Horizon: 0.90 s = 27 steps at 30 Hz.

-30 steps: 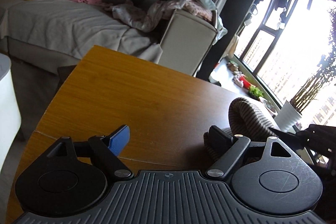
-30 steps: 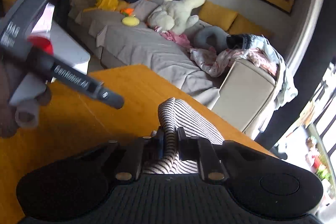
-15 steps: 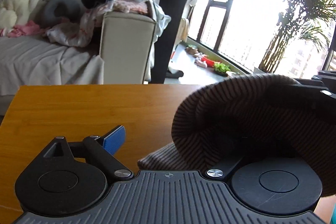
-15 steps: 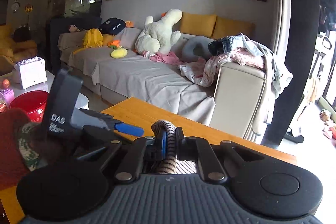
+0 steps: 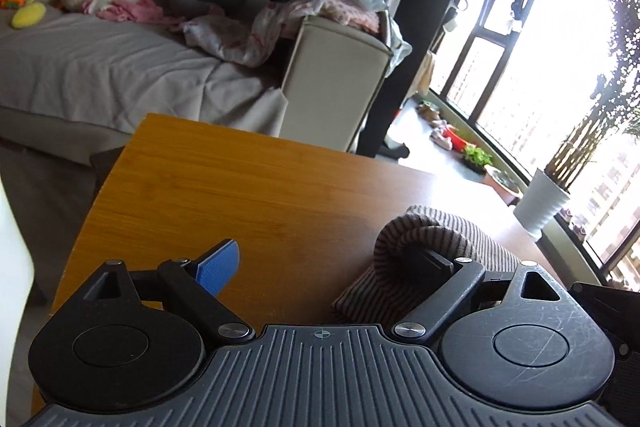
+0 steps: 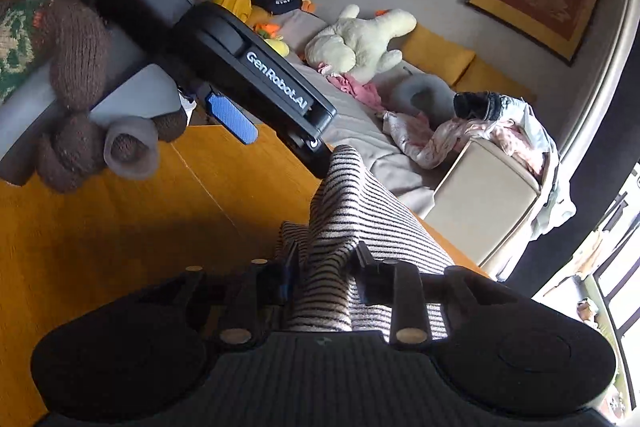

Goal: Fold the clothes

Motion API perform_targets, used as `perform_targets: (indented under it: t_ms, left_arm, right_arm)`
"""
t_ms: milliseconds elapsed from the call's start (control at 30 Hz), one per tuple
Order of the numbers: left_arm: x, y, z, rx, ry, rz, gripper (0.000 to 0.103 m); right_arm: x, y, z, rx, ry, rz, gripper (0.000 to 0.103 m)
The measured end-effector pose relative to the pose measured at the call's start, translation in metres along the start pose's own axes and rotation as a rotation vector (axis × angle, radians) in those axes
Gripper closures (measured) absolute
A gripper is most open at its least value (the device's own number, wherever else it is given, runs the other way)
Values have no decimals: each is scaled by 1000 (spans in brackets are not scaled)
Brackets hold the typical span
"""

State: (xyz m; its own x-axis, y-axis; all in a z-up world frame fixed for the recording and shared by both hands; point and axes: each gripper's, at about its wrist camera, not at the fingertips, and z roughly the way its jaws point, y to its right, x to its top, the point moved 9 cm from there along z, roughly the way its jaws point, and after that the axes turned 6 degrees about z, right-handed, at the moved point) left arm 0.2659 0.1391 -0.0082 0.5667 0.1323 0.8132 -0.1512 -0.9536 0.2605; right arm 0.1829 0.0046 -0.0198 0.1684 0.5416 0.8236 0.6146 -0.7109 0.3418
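left gripper point(image 5: 326, 259) spread wide, one finger tucked under the brown-and-cream striped knit garment point(image 5: 432, 251) on the orange wooden table point(image 5: 224, 187); right gripper point(image 6: 324, 267) pinches a raised fold of the garment.

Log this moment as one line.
left gripper open, one finger under striped garment | right gripper shut on striped garment | wooden table

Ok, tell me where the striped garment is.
The striped garment lies on the wooden table, between the right gripper's fingers, beside the left gripper.
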Motion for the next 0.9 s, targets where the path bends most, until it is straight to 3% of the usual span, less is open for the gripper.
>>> perform_targets:
  t_ms: [100, 233, 300, 333, 400, 500, 667, 900]
  left_arm:
    - [7, -11, -20, 13, 39, -51, 12]
    - [24, -16, -41, -3, 93, -105, 19]
    - [32, 0, -45, -55, 104, -93, 24]
    - [35, 11, -45, -86, 107, -84, 26]
    - [36, 39, -42, -177, 94, -73, 32]
    - [26, 82, -31, -273, 56, -26, 36]
    - [1, 100, 0, -185, -7, 94, 36]
    - [-22, 76, 20, -119, -72, 73, 33]
  right_arm:
    - [7, 22, -19, 36, 18, 87, 56]
    - [13, 87, -45, 112, 82, 402, 35]
    - [4, 133, -42, 70, 86, 567, 33]
    - [-5, 147, -35, 29, 67, 590, 33]
    - [-25, 162, -18, -30, 9, 601, 33]
    - [-63, 150, 7, -24, -100, 591, 34]
    - [-75, 132, -9, -18, -96, 646, 36]
    - [-67, 95, -51, 24, -89, 535, 36]
